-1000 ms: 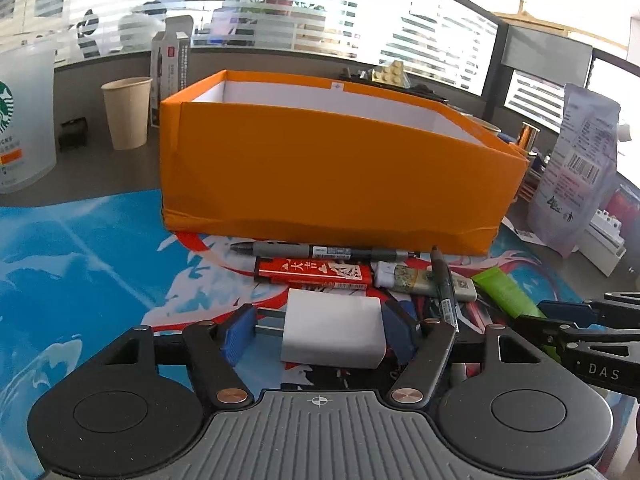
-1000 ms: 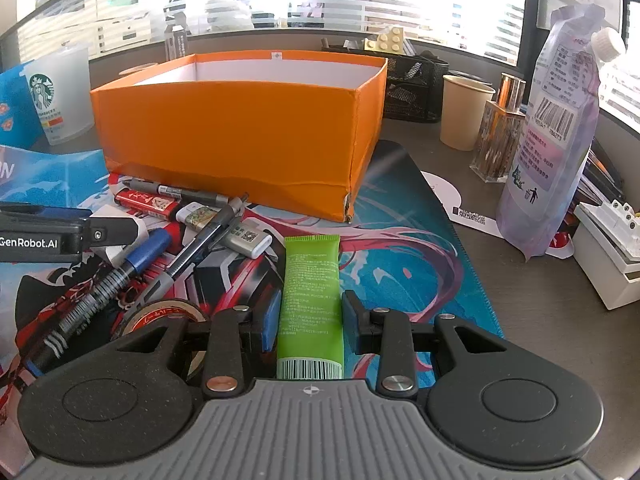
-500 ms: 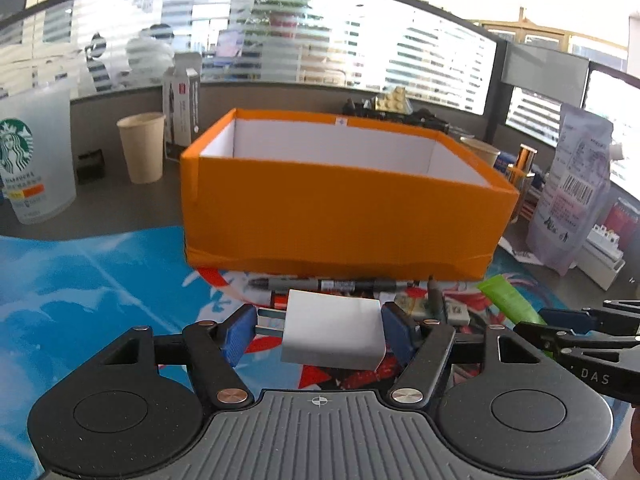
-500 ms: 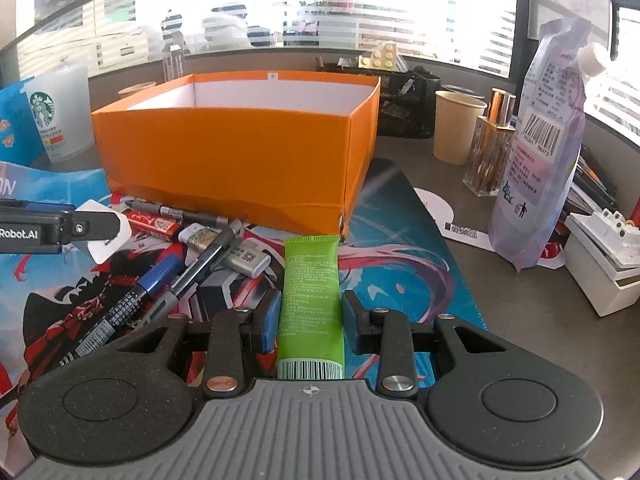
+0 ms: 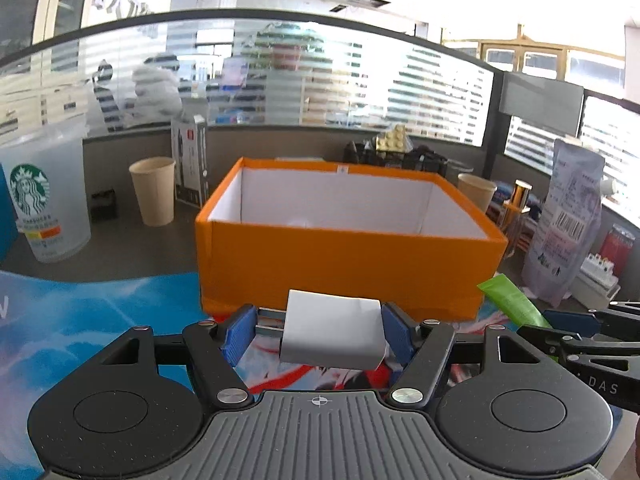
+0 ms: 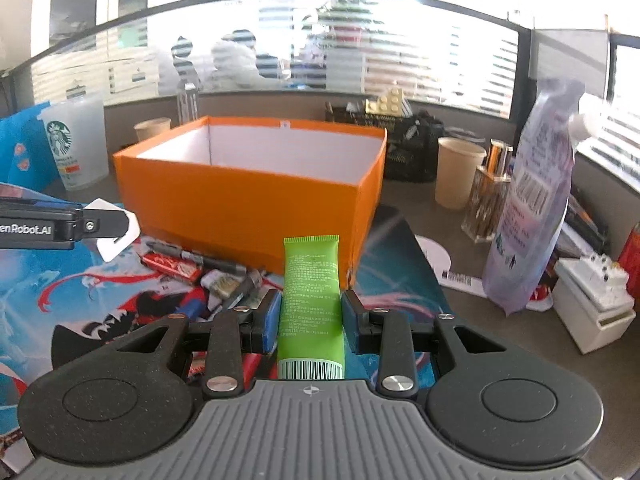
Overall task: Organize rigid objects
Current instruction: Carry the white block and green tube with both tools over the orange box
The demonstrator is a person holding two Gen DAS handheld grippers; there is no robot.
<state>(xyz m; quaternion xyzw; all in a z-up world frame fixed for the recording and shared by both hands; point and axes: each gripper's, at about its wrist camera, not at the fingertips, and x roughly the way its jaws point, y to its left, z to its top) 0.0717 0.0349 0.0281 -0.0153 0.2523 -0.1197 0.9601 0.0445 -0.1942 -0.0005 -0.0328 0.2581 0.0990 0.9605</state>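
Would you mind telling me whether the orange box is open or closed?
Open. The orange box has no lid on it, and its white inner walls show in both wrist views.

left claw [image 5: 318, 330] clamped, raised, right claw [image 6: 309, 312] clamped, raised

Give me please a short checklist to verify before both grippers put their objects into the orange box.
1. Left gripper shut on the white rectangular block: ok.
2. Right gripper shut on the green plastic tube: ok.
3. Orange cardboard box open on top: ok.
4. Box floor free: cannot tell, only the white inner walls show.
5. Both objects raised above the rim: not ok, they sit lower in both views.
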